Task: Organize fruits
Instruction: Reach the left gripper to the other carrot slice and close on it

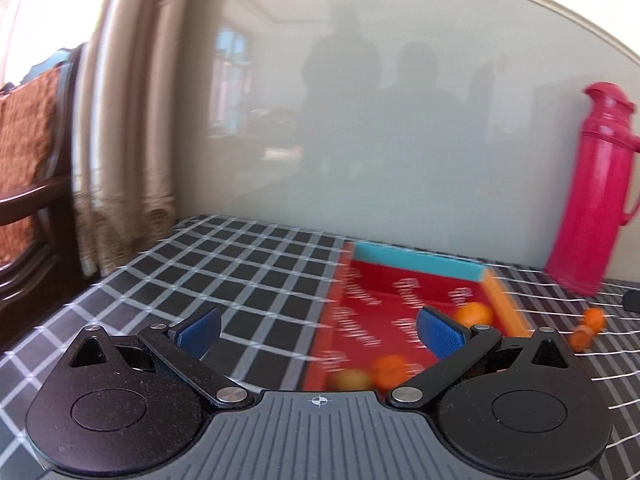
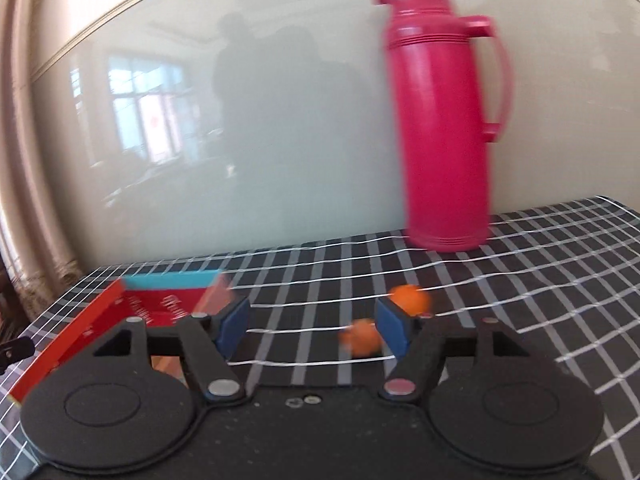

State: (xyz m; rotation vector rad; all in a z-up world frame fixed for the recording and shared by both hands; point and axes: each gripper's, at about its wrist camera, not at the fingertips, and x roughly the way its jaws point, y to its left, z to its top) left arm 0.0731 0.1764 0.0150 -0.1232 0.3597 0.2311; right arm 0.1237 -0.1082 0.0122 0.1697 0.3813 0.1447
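Note:
A shallow red box (image 1: 376,304) with a turquoise far wall and an orange right wall lies on the checked tablecloth. Inside it I see two orange fruits (image 1: 474,314) (image 1: 390,368) and a greenish one (image 1: 352,379). Two more orange fruits (image 1: 588,326) sit on the cloth right of the box. My left gripper (image 1: 318,330) hovers open over the box's left edge, nothing between its blue pads. In the right wrist view the box (image 2: 100,316) is at the left, and the two loose orange fruits (image 2: 412,298) (image 2: 362,342) lie just ahead. My right gripper (image 2: 314,326) is open and empty.
A tall pink thermos flask (image 2: 440,120) stands on the table against the pale glossy wall panel, right of the box. A beige curtain (image 1: 128,120) and a dark wooden chair (image 1: 32,184) are off the table's left edge. A small dark object (image 1: 632,300) lies at the far right.

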